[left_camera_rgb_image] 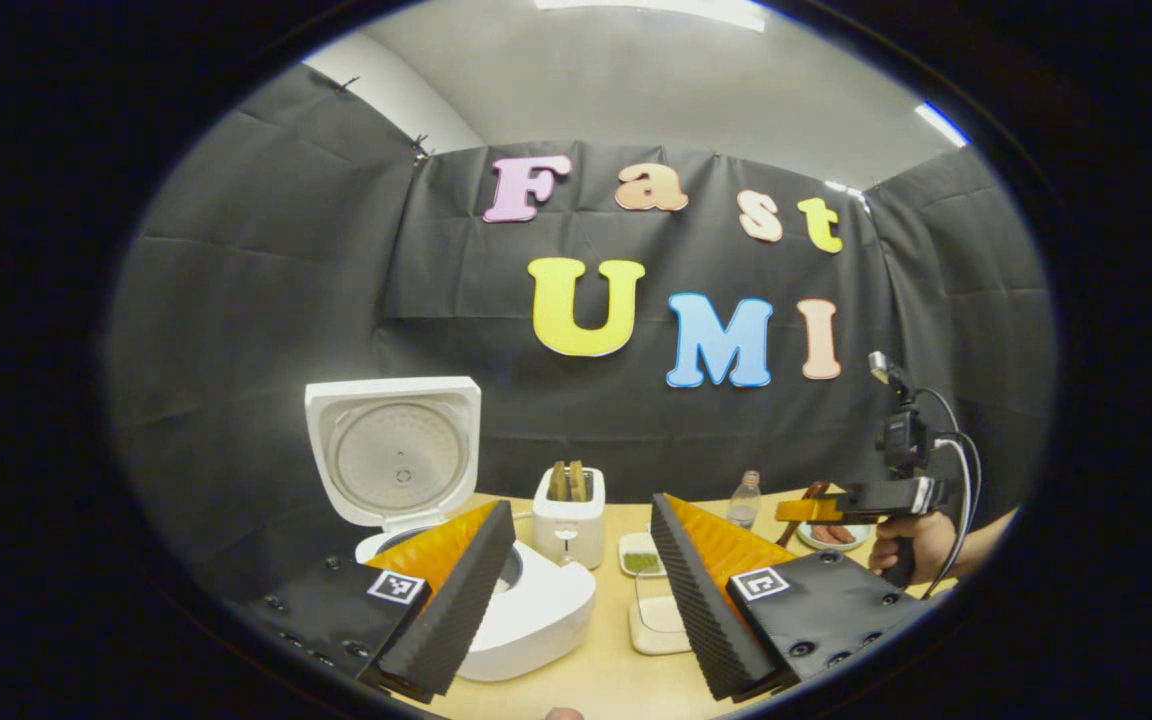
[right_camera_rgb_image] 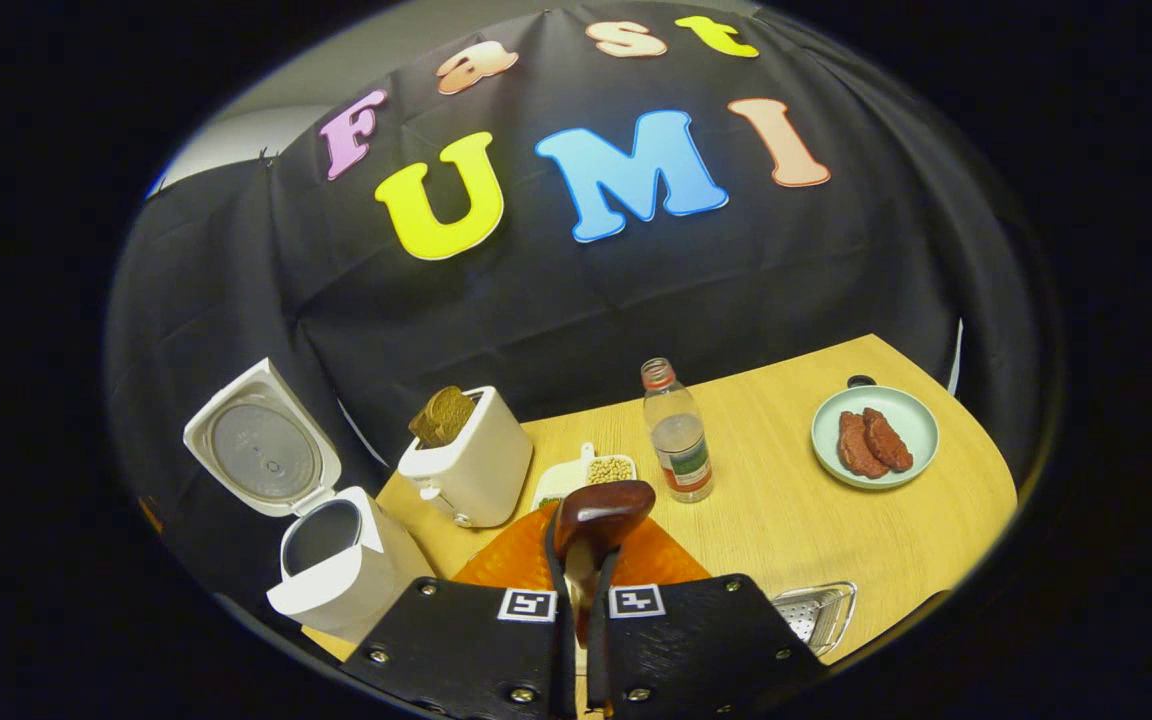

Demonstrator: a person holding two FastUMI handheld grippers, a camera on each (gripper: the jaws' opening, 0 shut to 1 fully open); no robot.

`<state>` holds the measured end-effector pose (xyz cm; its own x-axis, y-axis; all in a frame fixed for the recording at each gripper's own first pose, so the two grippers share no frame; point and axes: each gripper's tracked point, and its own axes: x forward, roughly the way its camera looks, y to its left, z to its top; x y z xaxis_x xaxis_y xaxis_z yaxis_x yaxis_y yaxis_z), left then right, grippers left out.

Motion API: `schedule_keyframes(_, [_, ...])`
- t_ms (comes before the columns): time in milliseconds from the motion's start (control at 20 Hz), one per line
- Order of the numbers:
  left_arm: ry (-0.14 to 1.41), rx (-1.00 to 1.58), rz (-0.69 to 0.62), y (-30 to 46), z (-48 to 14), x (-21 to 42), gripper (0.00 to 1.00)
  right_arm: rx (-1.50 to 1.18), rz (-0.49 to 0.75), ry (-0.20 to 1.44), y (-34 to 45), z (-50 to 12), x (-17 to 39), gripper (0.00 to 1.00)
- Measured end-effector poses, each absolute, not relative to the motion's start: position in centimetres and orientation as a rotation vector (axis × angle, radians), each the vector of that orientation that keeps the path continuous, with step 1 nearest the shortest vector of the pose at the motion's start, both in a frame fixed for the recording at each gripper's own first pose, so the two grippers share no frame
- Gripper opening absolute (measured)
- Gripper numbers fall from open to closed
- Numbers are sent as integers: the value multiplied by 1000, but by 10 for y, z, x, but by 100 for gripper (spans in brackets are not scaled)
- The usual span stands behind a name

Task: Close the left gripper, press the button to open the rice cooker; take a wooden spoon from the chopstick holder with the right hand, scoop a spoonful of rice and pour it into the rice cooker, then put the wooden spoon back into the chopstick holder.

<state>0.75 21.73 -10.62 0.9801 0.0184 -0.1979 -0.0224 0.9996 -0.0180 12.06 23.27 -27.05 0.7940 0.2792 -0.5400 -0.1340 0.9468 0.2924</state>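
Spoon (right_camera_rgb_image: 596, 520) dark wood, clamped in right fingers (right_camera_rgb_image: 581, 590) | left fingers (left_camera_rgb_image: 576, 590) apart | cooker (right_camera_rgb_image: 336, 560) lid up

Toaster (right_camera_rgb_image: 471, 462) crowds open rice cooker (right_camera_rgb_image: 336, 560) side.

The left gripper (left_camera_rgb_image: 582, 585) has two wedge-shaped fingers with ribbed pads (left_camera_rgb_image: 691, 600), black bodies with round screws, and a square black-and-white marker on each. The right gripper (right_camera_rgb_image: 581, 610) has the same black bodies, screws and markers; in the left gripper view black cables loop behind it, with a hand (left_camera_rgb_image: 921, 545) beneath
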Motion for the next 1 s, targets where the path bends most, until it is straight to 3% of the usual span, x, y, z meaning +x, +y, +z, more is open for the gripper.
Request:
schedule_keyframes(450, [237, -25, 66, 241, -121, -10, 94, 144, 229, 685, 274, -347, 135, 5])
schedule_keyframes(1000, [254, -26, 96, 263, -133, -19, 96, 245, 386, 723, 343, -350, 92, 5])
